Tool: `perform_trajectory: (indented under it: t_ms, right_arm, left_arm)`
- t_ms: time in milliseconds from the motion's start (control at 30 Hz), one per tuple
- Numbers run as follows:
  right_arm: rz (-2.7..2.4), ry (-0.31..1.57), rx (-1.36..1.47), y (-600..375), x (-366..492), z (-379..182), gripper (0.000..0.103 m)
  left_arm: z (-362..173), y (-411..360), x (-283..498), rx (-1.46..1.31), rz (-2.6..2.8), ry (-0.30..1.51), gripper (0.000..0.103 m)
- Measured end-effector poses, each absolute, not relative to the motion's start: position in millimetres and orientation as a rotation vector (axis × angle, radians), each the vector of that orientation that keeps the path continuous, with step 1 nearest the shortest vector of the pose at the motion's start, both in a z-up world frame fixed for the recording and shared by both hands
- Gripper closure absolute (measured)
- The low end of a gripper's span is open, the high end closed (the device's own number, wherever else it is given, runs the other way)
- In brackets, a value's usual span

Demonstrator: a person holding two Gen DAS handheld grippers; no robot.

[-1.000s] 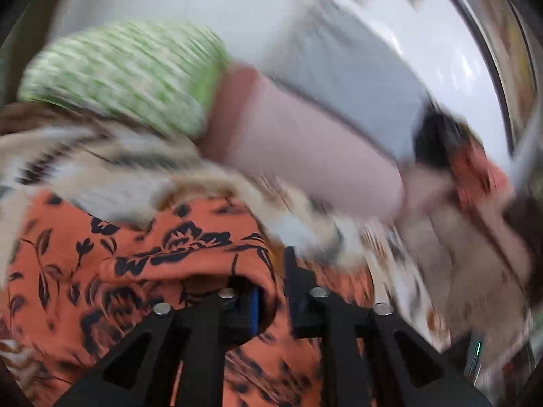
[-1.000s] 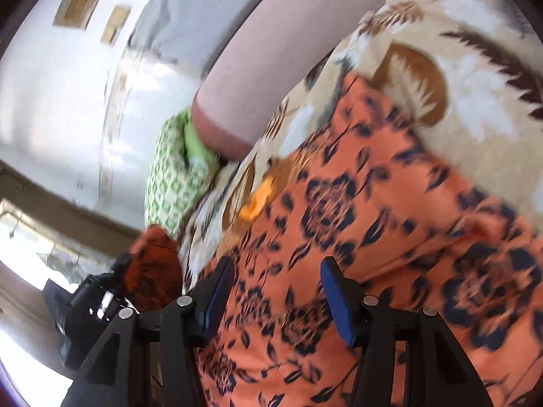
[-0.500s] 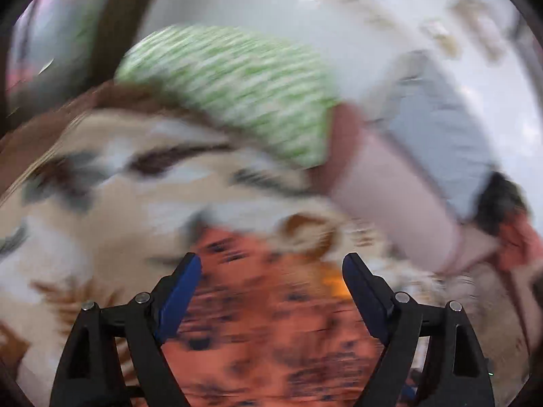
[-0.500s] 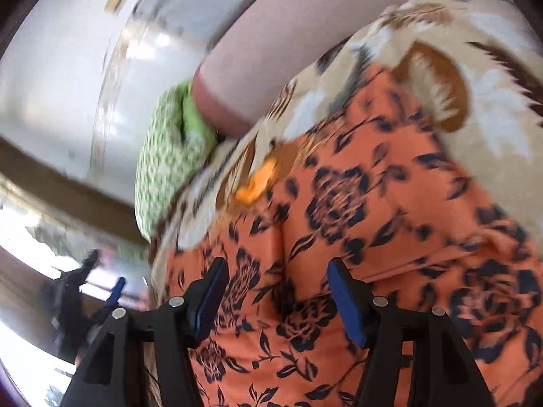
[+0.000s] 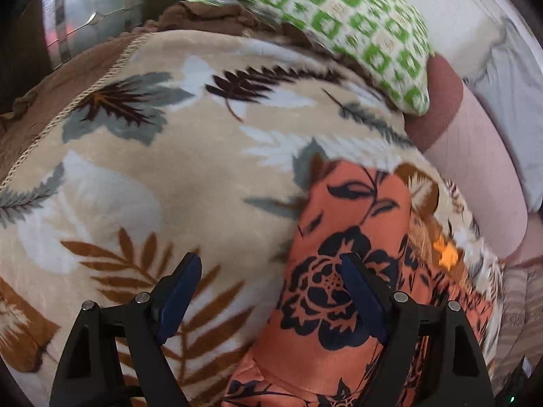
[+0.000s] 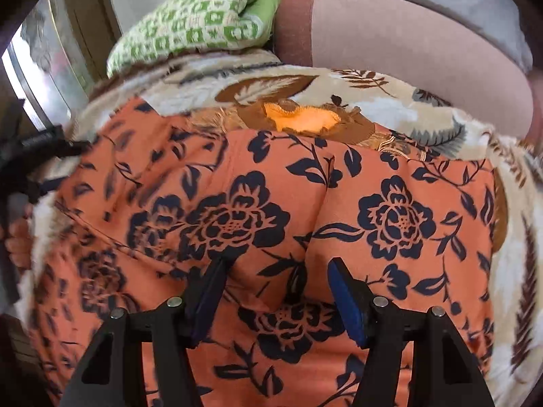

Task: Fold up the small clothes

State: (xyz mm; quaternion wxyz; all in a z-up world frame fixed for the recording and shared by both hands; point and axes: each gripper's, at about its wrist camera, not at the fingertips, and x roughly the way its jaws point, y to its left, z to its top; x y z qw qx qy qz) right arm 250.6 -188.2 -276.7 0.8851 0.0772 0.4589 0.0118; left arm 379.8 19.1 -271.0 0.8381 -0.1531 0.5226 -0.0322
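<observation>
Right wrist view: both right gripper (image 6: 275, 291) and left gripper (image 5: 268, 288) gape over orange garment (image 6: 271, 203).

The left tool (image 5: 268, 283) tilts downward, jaws spread wide with nothing gripped. The right tool (image 6: 276, 290) also tilts downward, jaws parted, pads (image 6: 346, 305) pressing on nothing.

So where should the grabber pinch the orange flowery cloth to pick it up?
Probably at the raised crease in the orange flowery cloth, coming down from above. In the right wrist view the fabric humps up into a fold just ahead of the open right gripper, so the pads could close across it. Elsewhere it lies flat on the leaf-print blanket, with little to pinch.
</observation>
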Motion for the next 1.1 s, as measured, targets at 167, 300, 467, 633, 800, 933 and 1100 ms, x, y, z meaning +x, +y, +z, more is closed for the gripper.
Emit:
perform_trajectory:
  t_ms: [167,300,467,633,800,933,1100]
  right_arm:
    - [-0.026,0.949,0.171,-191,263,-279,0.038]
    - [-0.141,0.799,0.334,-226,249,-255,0.038]
    - [0.038,0.804,0.326,-218,243,-249,0.038]
    - [0.127,0.882,0.038,-164,247,-262,0.038]
    - [0.011,0.893,-0.077,-156,256,-284,0.038]
    - [-0.047,0.875,0.148,-189,263,-283,0.060]
    - [-0.045,0.905,0.406,-224,256,-287,0.064]
  left_arm:
    - [-271,12,376,-0.252,-0.084,1.119,0.019]
    - [-273,23,378,-0.278,-0.068,1.129,0.019]
    - [-273,31,380,-0.290,-0.054,1.133,0.019]
    - [-270,29,379,-0.281,-0.067,1.129,0.019]
    - [-270,30,378,-0.274,-0.064,1.129,0.019]
    - [-269,30,377,-0.281,-0.071,1.125,0.019]
    - [-267,27,377,-0.277,-0.073,1.120,0.019]
